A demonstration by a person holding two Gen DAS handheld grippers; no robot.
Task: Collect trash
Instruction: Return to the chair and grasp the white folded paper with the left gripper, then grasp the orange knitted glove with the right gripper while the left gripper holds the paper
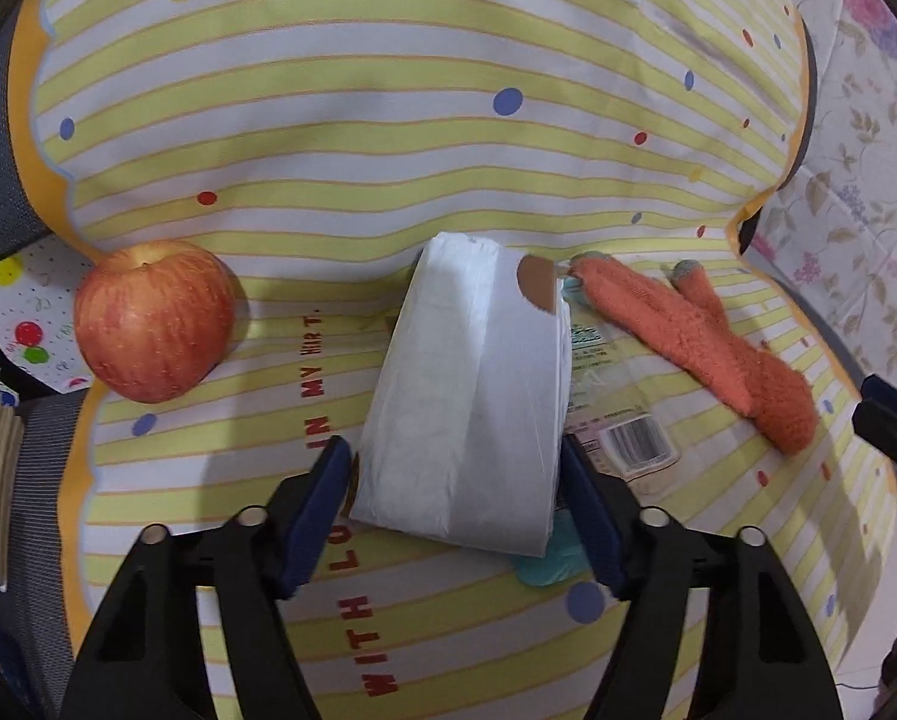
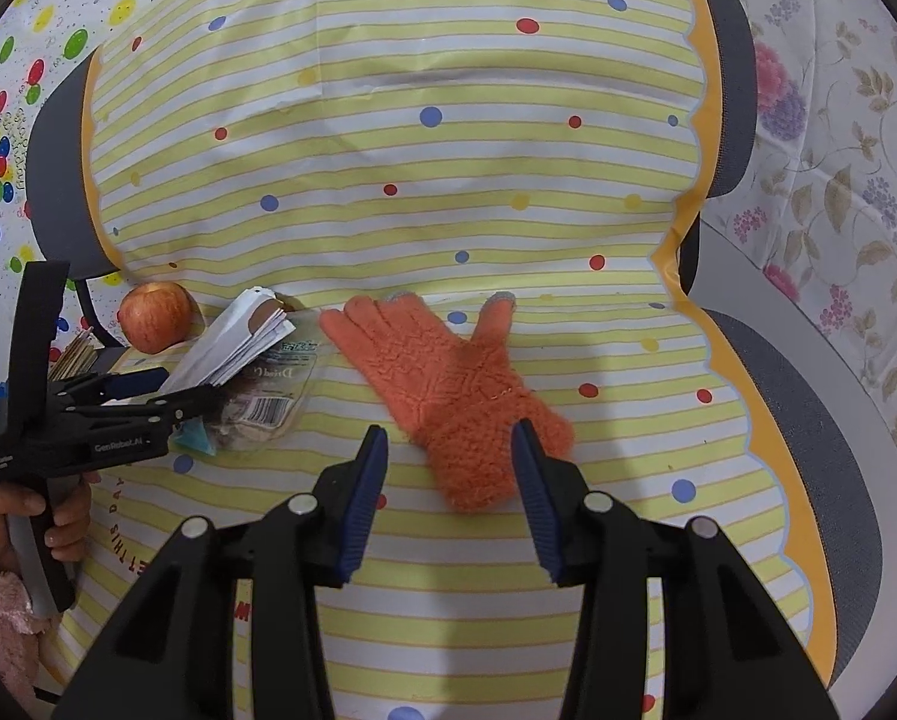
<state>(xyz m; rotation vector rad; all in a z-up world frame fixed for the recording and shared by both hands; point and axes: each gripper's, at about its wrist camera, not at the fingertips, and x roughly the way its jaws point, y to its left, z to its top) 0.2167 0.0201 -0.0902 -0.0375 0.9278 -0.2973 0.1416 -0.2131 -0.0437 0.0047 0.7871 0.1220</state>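
L claw (image 1: pixel 455 480): low over the seat, pointing fwd toward the backrest. Fingers set wide, one each side of the near end of the white paper bag (image 1: pixel 472 396); blue pads (image 1: pixel 328 504) just beside the bag edges, contact cannot be confirmed, bag lies flat. In the right wrist view the L claw (image 2: pixel 166 384) comes in from the left, held by the person's hand (image 2: pixel 34 516).

R claw (image 2: pixel 448 474): above the seat, pointing fwd. Fingers well apart, nothing held; they straddle the cuff of the orange glove (image 2: pixel 448 384) w/o visible contact.

Trash location: bag at seat centre-left on the striped cover (image 1: pixel 388 120), lying over a clear plastic wrapper w/ barcode (image 1: pixel 634 438). A teal scrap (image 1: pixel 547 564) shows under the bag's near corner.

Clearance: apple (image 1: pixel 154 324) left of the bag, apart from it, close to the cover's scalloped left edge. Glove right of the wrapper, fingertips near the bag's far corner. Bare cover between glove and right edge, and up the backrest.
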